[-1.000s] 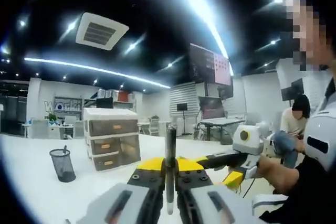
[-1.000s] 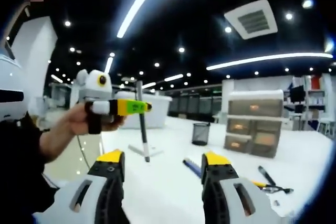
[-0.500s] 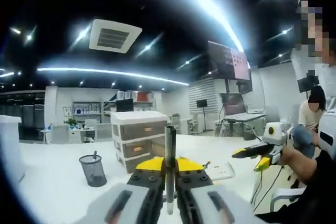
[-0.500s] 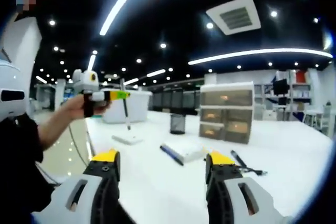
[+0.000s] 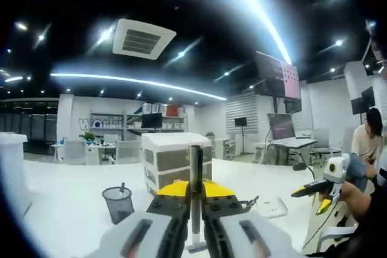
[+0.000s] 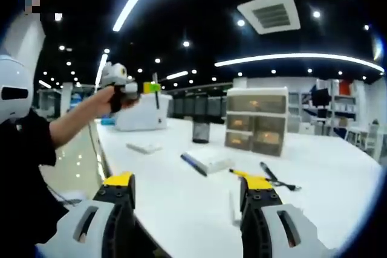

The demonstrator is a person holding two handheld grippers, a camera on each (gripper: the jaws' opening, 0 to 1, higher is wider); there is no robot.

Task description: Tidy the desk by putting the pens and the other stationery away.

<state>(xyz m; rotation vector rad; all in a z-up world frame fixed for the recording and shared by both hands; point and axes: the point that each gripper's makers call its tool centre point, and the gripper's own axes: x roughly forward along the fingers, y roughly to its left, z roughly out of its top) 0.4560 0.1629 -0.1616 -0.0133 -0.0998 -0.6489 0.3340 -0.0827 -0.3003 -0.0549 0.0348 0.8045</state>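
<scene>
Grey pen [image 5: 195, 194] clamped upright in left hand-held gripper [image 5: 195, 205], mesh cup [image 5: 118, 204] its likely next stop; right hand-held gripper [image 6: 187, 188] wide, holding nothing.

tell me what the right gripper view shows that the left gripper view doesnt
Right gripper view: a blue pen lying against a flat white item, a black pen further right on the white desk, and the right gripper with its jaws wide apart and nothing between them.

Left gripper view: a close look at the grey pen standing upright, clamped in the left gripper.

Both: the mesh pen cup and the drawer unit behind it.
</scene>
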